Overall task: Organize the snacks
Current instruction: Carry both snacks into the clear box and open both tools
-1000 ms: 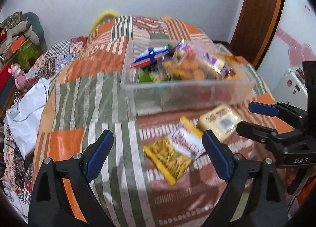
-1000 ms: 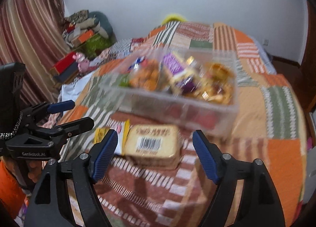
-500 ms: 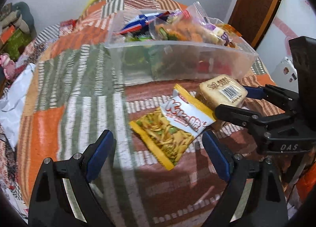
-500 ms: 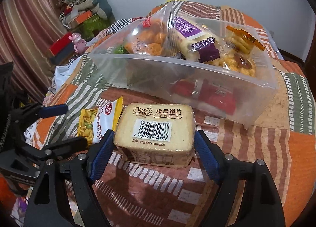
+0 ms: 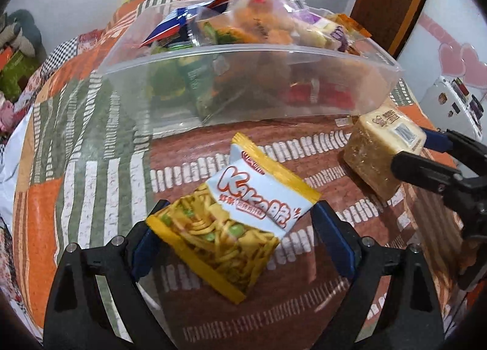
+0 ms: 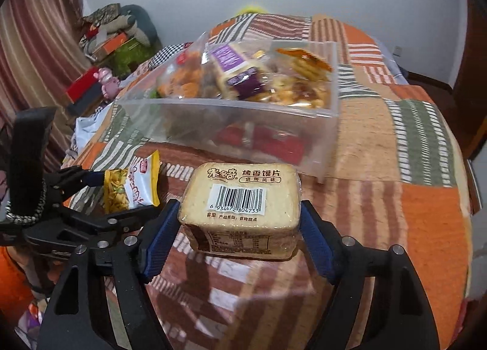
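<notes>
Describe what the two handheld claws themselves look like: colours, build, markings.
Both are matte black plastic frames. The left claw and right claw each carry two blue pads on angular fingers with silver screw heads. Seen from the right wrist, the left one's body shows a braided black-and-white cord. An orange sleeve shows behind it.

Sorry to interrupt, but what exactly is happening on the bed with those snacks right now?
A person with a gripper in each hand is tidying snacks into the clear plastic bin, already well filled, on the patchwork quilt. The left gripper brackets the yellow noodle snack packet; the right gripper brackets the wrapped toast slices. Both packs appear raised off the quilt, but whether the pads are clamped firmly is hard to tell. Neither pack is in the bin yet.
</notes>
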A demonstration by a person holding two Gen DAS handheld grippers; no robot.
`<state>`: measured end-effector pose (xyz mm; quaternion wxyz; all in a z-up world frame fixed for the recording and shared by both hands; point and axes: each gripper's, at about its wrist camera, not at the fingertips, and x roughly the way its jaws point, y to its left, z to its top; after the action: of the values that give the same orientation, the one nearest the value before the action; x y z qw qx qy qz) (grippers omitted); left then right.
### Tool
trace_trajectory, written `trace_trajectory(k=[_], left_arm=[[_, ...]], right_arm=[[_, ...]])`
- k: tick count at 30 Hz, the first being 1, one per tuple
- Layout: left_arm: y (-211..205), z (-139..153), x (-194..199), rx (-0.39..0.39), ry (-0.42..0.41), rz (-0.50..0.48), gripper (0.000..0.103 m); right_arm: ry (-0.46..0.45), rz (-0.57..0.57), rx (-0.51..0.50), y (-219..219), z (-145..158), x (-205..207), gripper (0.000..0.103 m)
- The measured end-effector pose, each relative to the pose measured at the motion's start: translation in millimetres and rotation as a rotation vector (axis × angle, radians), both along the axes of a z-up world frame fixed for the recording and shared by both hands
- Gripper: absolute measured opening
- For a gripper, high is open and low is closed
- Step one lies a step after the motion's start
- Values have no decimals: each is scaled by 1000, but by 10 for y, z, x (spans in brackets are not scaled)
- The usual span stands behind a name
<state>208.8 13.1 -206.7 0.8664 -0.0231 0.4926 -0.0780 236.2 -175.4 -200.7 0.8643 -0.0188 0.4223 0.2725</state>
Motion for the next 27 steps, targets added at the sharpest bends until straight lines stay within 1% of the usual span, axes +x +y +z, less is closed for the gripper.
trace_trajectory(k=[1, 2, 3, 4, 6, 9, 12, 19, 21, 27], left_arm=[[-21, -4, 3, 0, -3, 0, 90], [-41, 0, -6, -1, -11, -4, 80], [-56, 13, -20, 2, -20, -11, 67], [-46, 36, -36, 3, -23, -14, 61], [-40, 61, -59, -13, -22, -28, 40], [2, 126, -94, -21, -32, -30, 38], [56, 223, -148, 0, -65, -16, 38], [188, 616, -231, -27, -165, 18, 38], [240, 750, -220, -41, -197, 32, 38], [379, 989, -71, -44, -262, 68, 38]], right_arm=[[0, -3, 5, -24, 15, 2, 74], [-3, -8, 9, -41, 29, -2, 74], [-6, -11, 13, -47, 41, -4, 74], [-9, -14, 19, -61, 62, -3, 74], [-15, -18, 33, -76, 99, -10, 74], [-29, -21, 51, -87, 163, -25, 74], [-49, -21, 64, -97, 236, -40, 74], [-101, -31, 90, -125, 423, -15, 74], [-116, -35, 94, -129, 461, 1, 74], [-160, -47, 114, -104, 615, 106, 74]])
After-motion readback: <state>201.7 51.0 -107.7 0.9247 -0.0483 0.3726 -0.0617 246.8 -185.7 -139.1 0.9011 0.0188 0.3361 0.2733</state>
